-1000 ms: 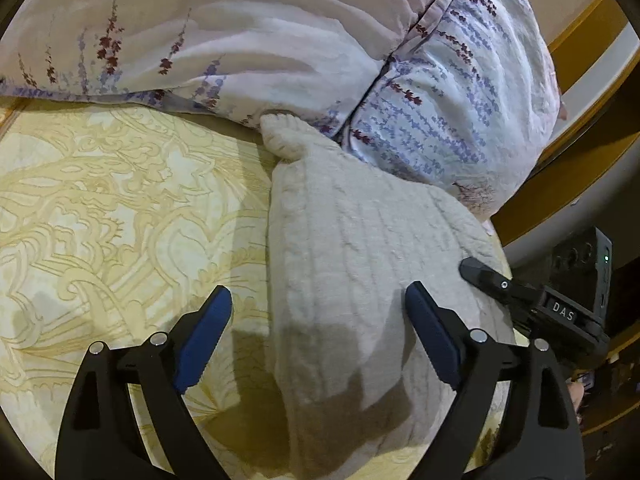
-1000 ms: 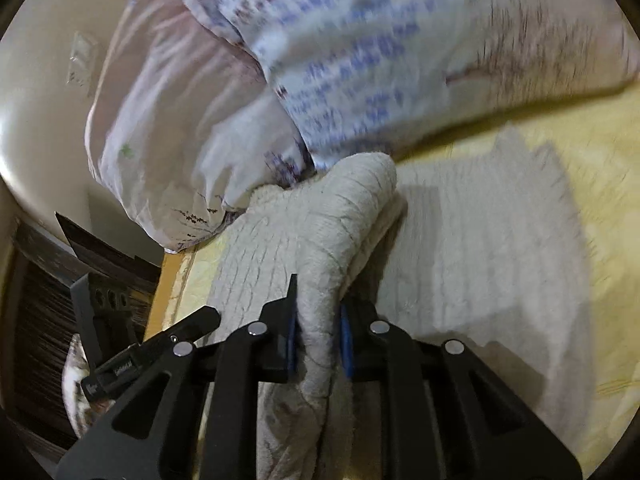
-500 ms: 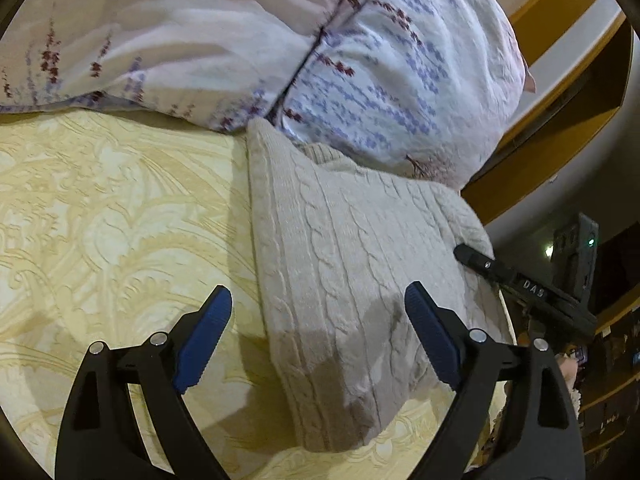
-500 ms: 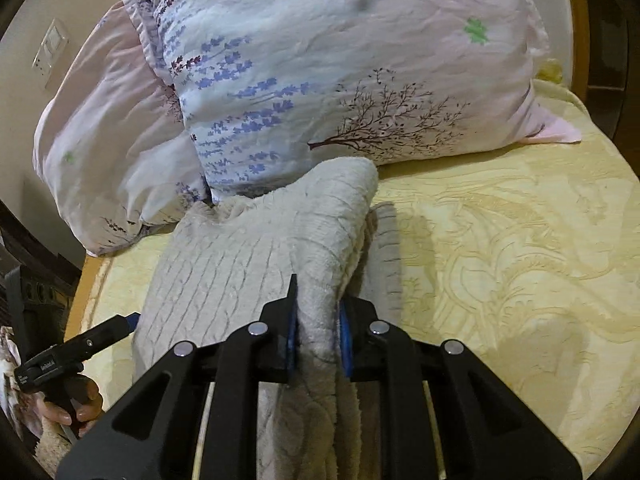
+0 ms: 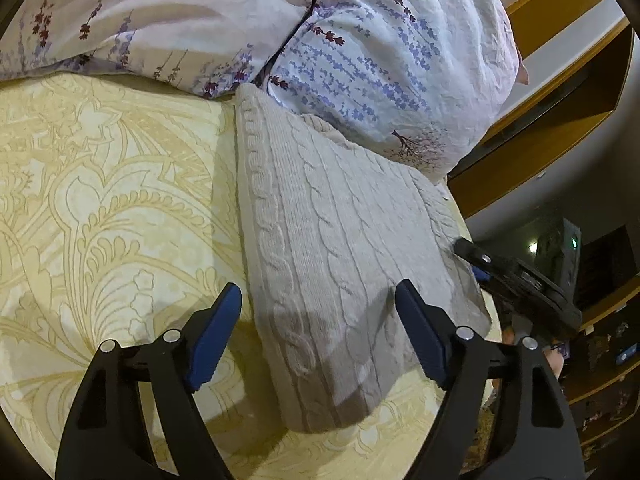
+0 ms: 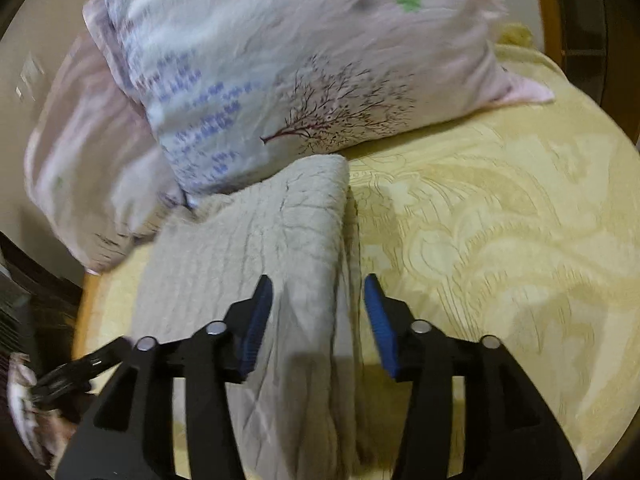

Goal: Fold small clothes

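Note:
A cream cable-knit garment (image 5: 332, 248) lies folded flat on the yellow patterned bedspread (image 5: 100, 208), its far end against the pillows. My left gripper (image 5: 320, 332) is open and empty, hovering above the garment's near edge. My right gripper (image 6: 316, 320) is open, its blue pads either side of the garment's (image 6: 256, 248) folded right edge without gripping it. In the left wrist view the right gripper (image 5: 516, 284) shows at the garment's right side. In the right wrist view the left gripper's tip (image 6: 76, 372) shows at lower left.
Two floral pillows (image 5: 360, 40) lie at the head of the bed, also in the right wrist view (image 6: 280, 72). A wooden bed frame (image 5: 552, 120) runs along the right. The bedspread (image 6: 500, 240) stretches right of the garment.
My right gripper has opened and let go of the garment's edge, which now lies folded flat. The left gripper stayed open and shifted slightly over the garment.

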Motion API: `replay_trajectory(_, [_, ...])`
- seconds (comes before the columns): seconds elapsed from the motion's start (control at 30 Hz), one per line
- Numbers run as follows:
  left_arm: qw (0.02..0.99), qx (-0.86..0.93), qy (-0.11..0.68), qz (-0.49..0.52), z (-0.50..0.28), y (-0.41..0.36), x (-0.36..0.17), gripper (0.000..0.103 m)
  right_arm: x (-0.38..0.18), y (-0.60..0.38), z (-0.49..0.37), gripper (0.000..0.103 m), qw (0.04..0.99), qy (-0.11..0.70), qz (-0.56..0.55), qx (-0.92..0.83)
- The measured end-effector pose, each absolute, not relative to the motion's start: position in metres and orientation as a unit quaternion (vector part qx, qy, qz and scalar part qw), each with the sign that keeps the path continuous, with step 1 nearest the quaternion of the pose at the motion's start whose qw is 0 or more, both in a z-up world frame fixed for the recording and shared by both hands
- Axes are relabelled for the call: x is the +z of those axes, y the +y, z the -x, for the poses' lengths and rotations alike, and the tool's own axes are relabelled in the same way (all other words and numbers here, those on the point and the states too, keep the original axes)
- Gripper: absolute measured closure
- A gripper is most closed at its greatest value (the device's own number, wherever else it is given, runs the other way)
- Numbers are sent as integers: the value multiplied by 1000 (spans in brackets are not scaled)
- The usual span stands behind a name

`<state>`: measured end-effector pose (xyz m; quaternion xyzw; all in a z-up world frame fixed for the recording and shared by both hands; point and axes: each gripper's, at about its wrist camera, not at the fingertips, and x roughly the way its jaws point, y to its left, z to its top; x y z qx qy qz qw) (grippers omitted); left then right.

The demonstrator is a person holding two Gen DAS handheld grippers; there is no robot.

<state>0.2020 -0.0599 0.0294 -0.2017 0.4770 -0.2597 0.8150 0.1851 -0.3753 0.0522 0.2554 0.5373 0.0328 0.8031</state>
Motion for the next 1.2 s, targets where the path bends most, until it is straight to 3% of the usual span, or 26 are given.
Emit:
replay_trajectory(0.23, [810,-261,484,203,-190,-62,24,23,57,-378,-136,51,796,539,-268,65])
replay_trajectory(0.27, [810,-260,486,201,-188,-63,23,23,53,-376,-132,54,794,544,-263,67])
replay_trajectory(0.3, [809,-258,488,200,-187,-64,21,23,49,-372,-131,75,793,547,-260,69])
replay_trajectory(0.33, [809,-257,490,198,-186,-65,19,23,44,-369,-130,84,791,552,-255,71])
replay_trajectory(0.4, [809,-253,493,195,-183,-66,17,23,47,-366,-127,88,801,540,-248,68])
replay_trajectory(0.53, [818,-251,486,175,-174,-69,19,23,65,-367,-115,90,823,513,-234,67])
replay_trajectory(0.73, [826,-248,486,142,-169,-78,15,23,39,-370,-102,90,810,538,-230,38])
replay_trajectory(0.83, [826,-251,486,139,-168,-79,17,23,40,-370,-105,85,805,544,-231,42])
replay_trajectory(0.97, [831,-254,470,154,-172,-68,30,22,58,-382,-118,45,805,531,-260,48])
replay_trajectory(1.1, [827,-243,473,182,-198,-54,39,20,70,-402,-150,35,795,513,-317,62])
replay_trajectory(1.2, [816,-231,484,216,-233,-44,35,21,62,-410,-184,35,785,523,-329,55])
